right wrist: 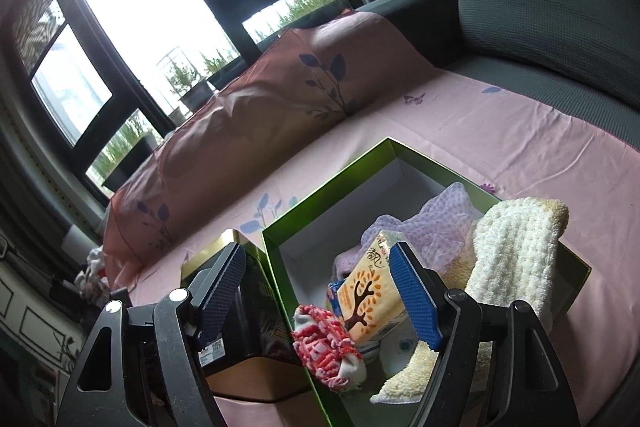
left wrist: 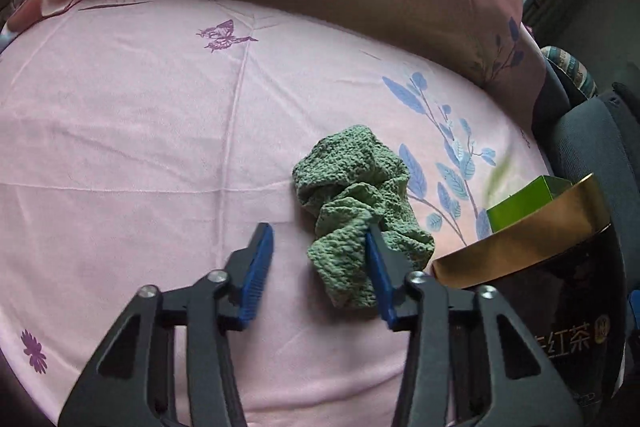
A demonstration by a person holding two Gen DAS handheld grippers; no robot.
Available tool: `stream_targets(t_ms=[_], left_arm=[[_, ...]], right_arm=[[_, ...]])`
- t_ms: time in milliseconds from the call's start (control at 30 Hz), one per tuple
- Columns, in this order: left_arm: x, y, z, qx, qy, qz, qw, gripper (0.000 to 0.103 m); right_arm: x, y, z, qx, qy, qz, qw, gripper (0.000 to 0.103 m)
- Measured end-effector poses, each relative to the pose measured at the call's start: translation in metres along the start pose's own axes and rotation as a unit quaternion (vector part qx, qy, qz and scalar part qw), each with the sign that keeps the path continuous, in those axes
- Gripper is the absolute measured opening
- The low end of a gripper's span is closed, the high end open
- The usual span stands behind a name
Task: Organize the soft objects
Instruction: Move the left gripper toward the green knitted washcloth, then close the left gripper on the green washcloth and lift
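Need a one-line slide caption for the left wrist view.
Open left gripper at a crumpled green knitted cloth on the pink floral bedsheet, beside a black-and-gold tea box.

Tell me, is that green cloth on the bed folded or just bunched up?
Bunched up. The green cloth lies in a crumpled heap of loose wrinkles on the pink sheet, with no flat, squared folds.

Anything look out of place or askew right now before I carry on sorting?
Yes. One crumpled green cloth lies loose on the pink sheet, outside the green box that holds the other soft items. Also, the cream knitted cloth hangs over the box's rim rather than sitting fully inside. Nothing looks spilled or damaged.
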State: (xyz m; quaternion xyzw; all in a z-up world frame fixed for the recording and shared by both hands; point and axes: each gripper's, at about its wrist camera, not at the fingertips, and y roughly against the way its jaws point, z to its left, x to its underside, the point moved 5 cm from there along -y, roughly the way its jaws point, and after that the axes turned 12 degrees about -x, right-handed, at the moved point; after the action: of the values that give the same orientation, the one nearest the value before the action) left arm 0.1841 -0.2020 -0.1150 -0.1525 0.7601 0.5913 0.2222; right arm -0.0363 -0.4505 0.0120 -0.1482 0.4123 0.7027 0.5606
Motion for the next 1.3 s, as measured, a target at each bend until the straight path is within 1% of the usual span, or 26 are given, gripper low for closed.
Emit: stream_targets(t_ms=[33, 67, 100, 200, 267, 367, 467, 533, 567, 600, 667, 733, 767, 800, 867, 933, 967, 1000, 1133, 1233, 1300], left_arm=[[0.003, 0.001, 0.000, 0.017, -0.001, 0.013, 0.9998, 0.007], [0.006, 0.003, -0.001, 0.029, -0.002, 0.022, 0.9993, 0.008], [0.010, 0.007, 0.000, 0.026, -0.005, 0.022, 0.9994, 0.007], [0.026, 0.027, 0.003, -0.016, -0.032, 0.017, 0.9992, 0.007], [0.037, 0.040, 0.008, -0.025, -0.042, 0.024, 0.9985, 0.007], [0.056, 0.063, 0.022, -0.033, -0.038, 0.030, 0.9983, 0.007], [0.077, 0.087, 0.039, -0.040, -0.030, 0.025, 0.9984, 0.007], [0.092, 0.100, 0.052, -0.057, -0.023, 0.020, 0.9979, 0.008], [0.099, 0.103, 0.056, -0.063, -0.021, 0.018, 0.9977, 0.008], [0.106, 0.108, 0.062, -0.065, -0.016, 0.018, 0.9976, 0.008], [0.117, 0.112, 0.072, -0.061, -0.006, 0.020, 0.9979, 0.008], [0.126, 0.116, 0.081, -0.055, 0.004, 0.024, 0.9982, 0.008], [0.130, 0.117, 0.084, -0.057, 0.004, 0.023, 0.9981, 0.008], [0.134, 0.118, 0.089, -0.063, 0.001, 0.020, 0.9978, 0.008], [0.139, 0.117, 0.098, -0.080, -0.003, 0.020, 0.9966, 0.008], [0.140, 0.117, 0.106, -0.073, 0.009, 0.024, 0.9970, 0.008], [0.140, 0.119, 0.110, -0.067, 0.016, 0.025, 0.9973, 0.008], [0.139, 0.120, 0.111, -0.065, 0.020, 0.025, 0.9974, 0.008], [0.143, 0.123, 0.112, -0.068, 0.014, 0.022, 0.9973, 0.009], [0.144, 0.122, 0.111, -0.073, 0.007, 0.022, 0.9971, 0.009], [0.143, 0.121, 0.112, -0.071, 0.008, 0.024, 0.9971, 0.009]], right_arm=[[0.001, -0.001, 0.002, -0.003, 0.000, 0.001, 1.000, 0.076], [0.001, -0.002, 0.004, -0.005, 0.001, 0.002, 1.000, 0.076], [0.002, -0.003, 0.006, -0.007, 0.003, 0.004, 1.000, 0.076], [0.007, -0.005, 0.018, -0.019, 0.015, 0.009, 1.000, 0.076], [0.012, -0.006, 0.032, -0.032, 0.034, 0.020, 0.999, 0.076], [0.024, -0.007, 0.062, -0.063, 0.067, 0.039, 0.995, 0.075], [0.047, -0.012, 0.099, -0.110, 0.105, 0.078, 0.985, 0.075], [0.070, -0.018, 0.117, -0.145, 0.103, 0.118, 0.977, 0.075], [0.083, -0.022, 0.124, -0.154, 0.098, 0.138, 0.973, 0.075], [0.097, -0.027, 0.131, -0.155, 0.101, 0.156, 0.970, 0.075], [0.126, -0.037, 0.143, -0.139, 0.127, 0.192, 0.963, 0.075], [0.154, -0.045, 0.155, -0.128, 0.153, 0.225, 0.954, 0.073], [0.165, -0.047, 0.161, -0.130, 0.165, 0.238, 0.948, 0.071], [0.174, -0.049, 0.165, -0.131, 0.172, 0.243, 0.946, 0.071], [0.186, -0.054, 0.171, -0.124, 0.182, 0.241, 0.945, 0.070], [0.197, -0.063, 0.174, -0.105, 0.196, 0.254, 0.941, 0.063], [0.204, -0.068, 0.175, -0.104, 0.200, 0.262, 0.938, 0.060], [0.211, -0.073, 0.174, -0.105, 0.199, 0.272, 0.936, 0.059], [0.229, -0.093, 0.165, -0.088, 0.181, 0.309, 0.930, 0.058], [0.239, -0.101, 0.160, -0.062, 0.190, 0.318, 0.927, 0.058], [0.242, -0.105, 0.160, -0.059, 0.190, 0.322, 0.926, 0.058]])
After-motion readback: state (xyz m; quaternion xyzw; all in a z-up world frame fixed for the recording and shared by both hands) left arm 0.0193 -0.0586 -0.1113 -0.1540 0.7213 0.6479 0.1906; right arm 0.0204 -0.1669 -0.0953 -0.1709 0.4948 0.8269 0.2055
